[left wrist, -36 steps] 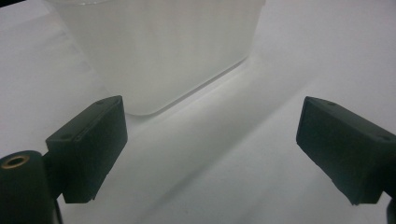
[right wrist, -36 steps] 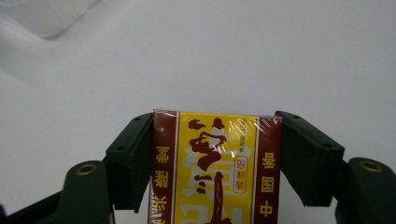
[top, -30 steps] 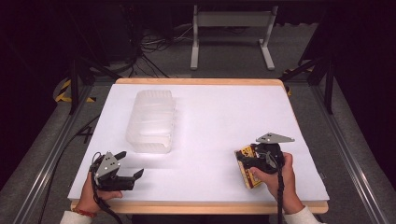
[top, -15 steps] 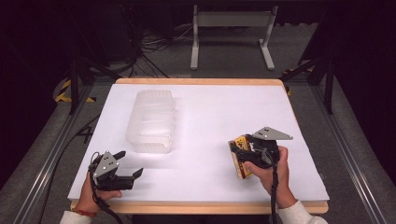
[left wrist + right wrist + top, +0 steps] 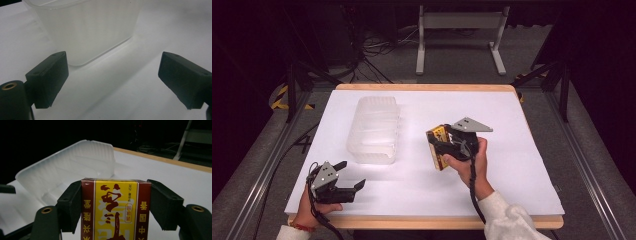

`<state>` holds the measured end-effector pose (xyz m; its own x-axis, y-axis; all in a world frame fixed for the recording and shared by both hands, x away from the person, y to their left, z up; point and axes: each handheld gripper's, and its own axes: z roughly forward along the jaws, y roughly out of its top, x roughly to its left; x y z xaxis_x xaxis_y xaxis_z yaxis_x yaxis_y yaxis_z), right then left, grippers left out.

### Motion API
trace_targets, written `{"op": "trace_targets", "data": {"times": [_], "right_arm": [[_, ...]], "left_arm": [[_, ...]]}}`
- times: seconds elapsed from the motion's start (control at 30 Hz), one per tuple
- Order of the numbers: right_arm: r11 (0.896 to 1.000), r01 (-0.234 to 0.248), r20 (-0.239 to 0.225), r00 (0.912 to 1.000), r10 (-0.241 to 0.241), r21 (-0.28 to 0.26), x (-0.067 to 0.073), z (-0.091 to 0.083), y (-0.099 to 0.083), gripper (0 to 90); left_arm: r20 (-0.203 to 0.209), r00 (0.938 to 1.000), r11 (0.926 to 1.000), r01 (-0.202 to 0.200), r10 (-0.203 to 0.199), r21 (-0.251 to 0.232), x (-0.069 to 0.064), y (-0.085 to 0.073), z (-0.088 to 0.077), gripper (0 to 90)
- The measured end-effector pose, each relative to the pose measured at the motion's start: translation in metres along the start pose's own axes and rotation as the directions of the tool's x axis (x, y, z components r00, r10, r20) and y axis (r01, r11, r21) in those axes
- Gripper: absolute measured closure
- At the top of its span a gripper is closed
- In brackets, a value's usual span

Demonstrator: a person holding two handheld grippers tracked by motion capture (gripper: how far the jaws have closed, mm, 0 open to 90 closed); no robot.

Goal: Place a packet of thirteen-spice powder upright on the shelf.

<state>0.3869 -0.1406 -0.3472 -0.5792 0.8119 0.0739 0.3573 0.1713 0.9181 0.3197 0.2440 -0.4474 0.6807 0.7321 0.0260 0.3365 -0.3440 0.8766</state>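
A yellow and dark-red box (image 5: 438, 146) (image 5: 115, 207) with printed characters is clamped between the jaws of my right gripper (image 5: 439, 145) (image 5: 115, 205), lifted over the middle of the white table (image 5: 512, 150). A translucent plastic bin (image 5: 374, 130) (image 5: 72, 167) (image 5: 87, 27) lies to the left of the box, a short gap away. My left gripper (image 5: 349, 177) (image 5: 113, 82) rests near the table's front left corner, jaws wide apart with nothing between them, pointing toward the bin's near end.
The table's wooden front edge (image 5: 427, 222) runs along the bottom. A metal stand (image 5: 459, 35) and cables lie on the dark floor behind the table. Metal rails (image 5: 267, 165) flank both sides.
My right gripper has carried the box leftward and away from the front edge, toward the bin, rising a little. The left gripper has stayed put.
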Motion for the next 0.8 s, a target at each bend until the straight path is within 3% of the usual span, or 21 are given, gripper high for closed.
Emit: {"op": "trace_targets", "data": {"times": [0.07, 0.27, 0.33, 0.4, 0.47, 0.5, 0.7, 0.8], "right_arm": [[1.000, 0.001, -0.006, 1.0000, -0.001, -0.012, 0.003, 0.006, 0.004, 33.2], [0.994, 0.074, -0.006, 0.9972, -0.075, -0.082, 0.032, 0.041, 0.027, 33.2], [0.992, 0.075, -0.027, 0.9966, -0.078, -0.097, 0.043, 0.055, 0.036, 33.2], [0.990, 0.090, -0.019, 0.9955, -0.093, -0.105, 0.051, 0.067, 0.042, 33.2], [0.990, 0.088, -0.030, 0.9953, -0.092, -0.109, 0.054, 0.071, 0.044, 33.2], [0.988, 0.101, -0.039, 0.9936, -0.106, -0.121, 0.063, 0.086, 0.051, 33.2], [0.988, 0.100, -0.058, 0.9925, -0.108, -0.121, 0.075, 0.112, 0.064, 33.2], [0.987, 0.093, -0.045, 0.9940, -0.099, -0.128, 0.083, 0.131, 0.071, 33.2]], "left_arm": [[0.002, 1.0000, 1.0000, 0.001, -0.001, -0.002, 0.000, 0.000, 0.000, 10.1], [0.008, 0.9999, 0.9999, 0.008, -0.008, -0.013, 0.001, 0.001, -0.001, 10.1], [0.009, 0.9999, 0.9998, 0.009, -0.009, -0.017, 0.001, 0.000, -0.001, 10.1], [0.009, 0.9999, 0.9997, 0.012, -0.012, -0.022, 0.002, 0.001, -0.002, 10.1], [0.012, 0.9998, 0.9995, 0.015, -0.015, -0.027, 0.002, 0.001, -0.002, 10.1], [0.014, 0.9997, 0.9993, 0.019, -0.018, -0.032, 0.002, 0.001, -0.002, 10.1], [0.028, 0.9994, 0.9995, 0.021, -0.020, -0.025, 0.002, -0.001, -0.001, 10.1], [0.032, 0.9991, 0.9992, 0.027, -0.026, -0.028, 0.003, -0.002, -0.003, 10.1]]}}
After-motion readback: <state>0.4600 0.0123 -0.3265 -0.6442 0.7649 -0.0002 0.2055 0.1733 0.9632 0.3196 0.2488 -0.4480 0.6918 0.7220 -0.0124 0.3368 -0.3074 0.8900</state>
